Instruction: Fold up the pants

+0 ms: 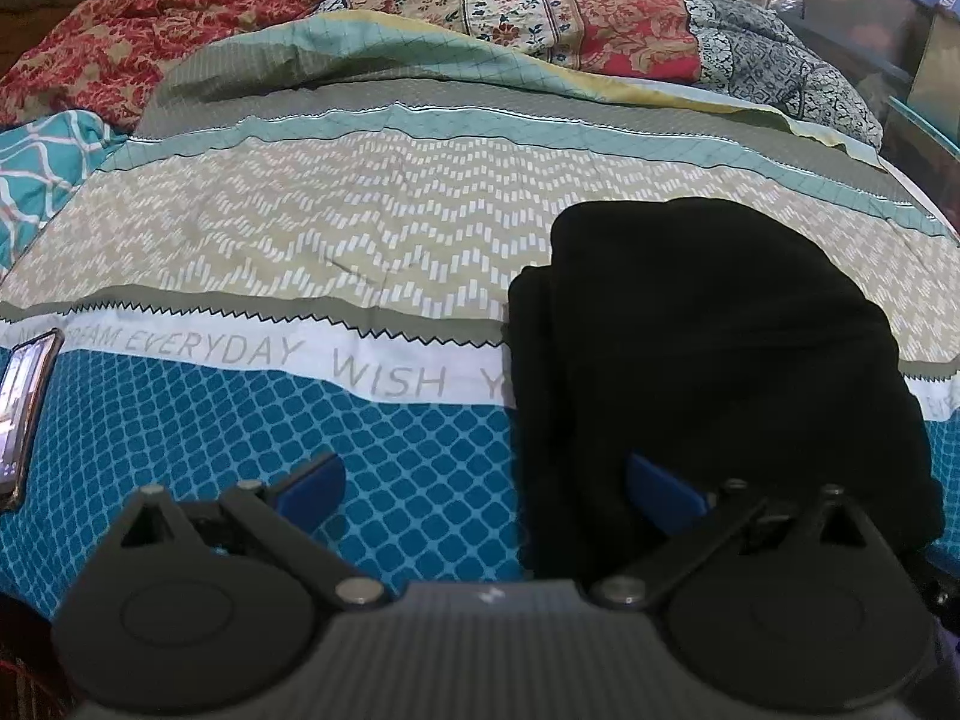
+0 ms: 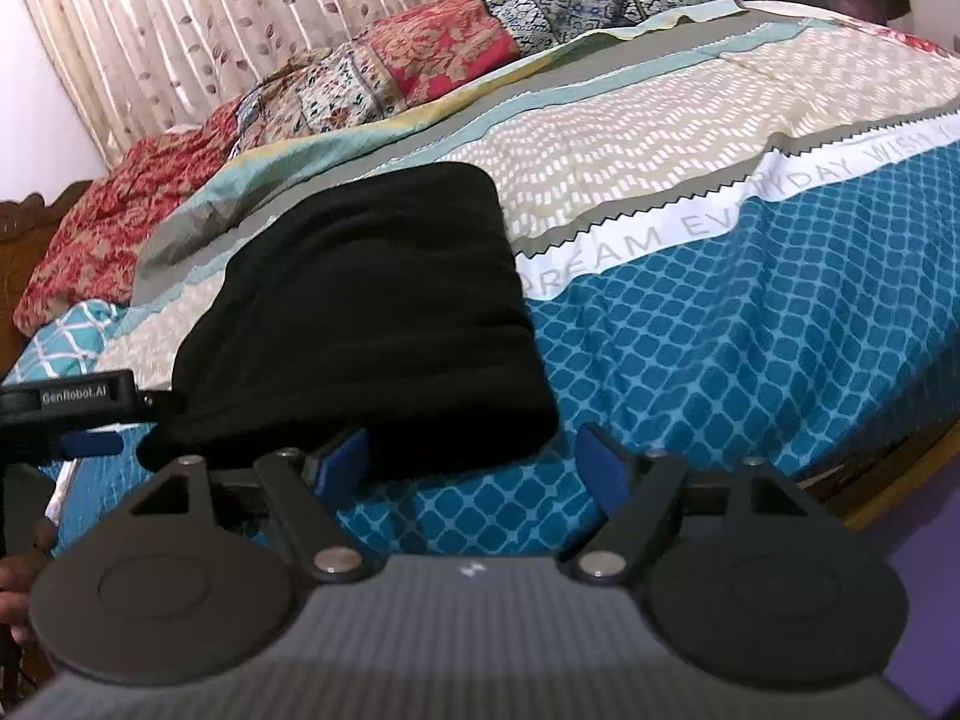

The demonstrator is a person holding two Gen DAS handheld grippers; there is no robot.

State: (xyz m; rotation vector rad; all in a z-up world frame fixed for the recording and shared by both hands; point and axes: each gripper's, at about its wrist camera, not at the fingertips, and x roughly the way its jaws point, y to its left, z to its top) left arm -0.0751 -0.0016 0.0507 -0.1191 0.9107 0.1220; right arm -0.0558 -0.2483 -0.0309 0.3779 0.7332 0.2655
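Note:
The black pants (image 1: 708,372) lie folded into a compact stack on the patterned bed cover (image 1: 360,240). In the right wrist view the pants (image 2: 366,324) sit just ahead and left of centre. My left gripper (image 1: 486,486) is open and empty, its right finger beside the stack's near left edge. My right gripper (image 2: 474,468) is open and empty, its left finger at the stack's near right edge. The left gripper (image 2: 78,414) also shows at the left side of the right wrist view, beside the pants.
A phone (image 1: 24,414) lies on the bed at the far left. Crumpled floral quilts (image 1: 480,18) are piled along the far side of the bed. Curtains (image 2: 180,30) hang behind. The bed's edge (image 2: 888,468) drops off at the right.

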